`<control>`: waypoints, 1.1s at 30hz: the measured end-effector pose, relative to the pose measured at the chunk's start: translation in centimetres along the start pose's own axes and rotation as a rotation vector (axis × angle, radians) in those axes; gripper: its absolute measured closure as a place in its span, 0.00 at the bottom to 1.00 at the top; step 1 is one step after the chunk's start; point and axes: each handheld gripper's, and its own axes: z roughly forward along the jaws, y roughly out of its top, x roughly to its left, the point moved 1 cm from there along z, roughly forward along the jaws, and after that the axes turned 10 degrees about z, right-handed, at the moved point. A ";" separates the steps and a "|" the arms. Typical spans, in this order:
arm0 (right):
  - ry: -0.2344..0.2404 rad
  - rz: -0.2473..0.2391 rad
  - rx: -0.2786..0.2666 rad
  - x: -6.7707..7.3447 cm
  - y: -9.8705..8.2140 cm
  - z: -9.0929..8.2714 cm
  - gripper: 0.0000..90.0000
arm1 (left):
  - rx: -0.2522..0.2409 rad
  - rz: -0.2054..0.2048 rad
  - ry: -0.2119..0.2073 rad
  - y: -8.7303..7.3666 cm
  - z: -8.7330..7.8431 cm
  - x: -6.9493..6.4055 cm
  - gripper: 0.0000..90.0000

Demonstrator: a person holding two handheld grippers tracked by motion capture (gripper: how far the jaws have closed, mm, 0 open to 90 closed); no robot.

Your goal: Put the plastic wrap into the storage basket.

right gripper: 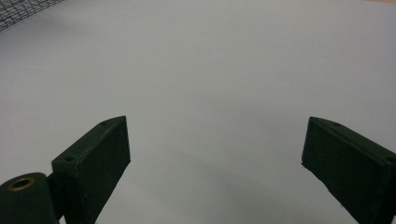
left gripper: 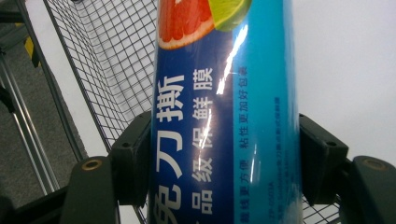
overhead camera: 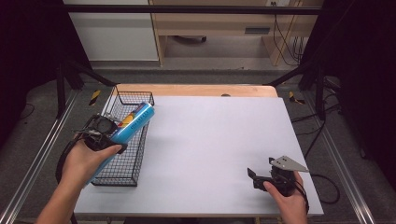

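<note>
We see the left gripper [overhead camera: 103,133] clamped on a long blue cylindrical roll of cling film with white lettering and a citrus picture [overhead camera: 132,122]; in the left gripper view the two black jaws press flat against either side of the roll [left gripper: 224,116], and both of its ends are cut off by the frame, so we cannot read the full label there. From the high view the roll lies tilted over the black wire-mesh basket [overhead camera: 122,175] at the left side of the table, its far end reaching toward the basket's far right corner; we cannot tell whether that end rests on the rim or hangs just above it, and the near end is hidden behind the gripper and the person's left hand [overhead camera: 86,161]. The gripper's own body is dark and hard to make out against the mesh.

The right gripper [overhead camera: 254,177] sits near the front right corner of the white tabletop [overhead camera: 210,140], well apart from the basket, held in the person's right hand [overhead camera: 290,203]; its jaws stand wide with nothing between them, as the right gripper view shows over bare white surface [right gripper: 215,154]; a sliver of the basket's mesh [right gripper: 23,11] is cut off at that view's top left corner.
</note>
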 end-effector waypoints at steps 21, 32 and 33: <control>0.001 0.002 0.001 0.0 0.0 0.0 0.09 | 0.040 -0.043 -0.014 -0.8 0.8 -0.1 0.35; -0.001 0.002 0.000 0.0 0.0 0.0 0.09 | 0.071 -0.071 -0.007 -1.1 1.1 0.1 0.35; -0.001 0.002 0.000 0.0 0.0 0.0 0.09 | 0.075 -0.075 -0.003 -1.1 1.2 0.2 0.35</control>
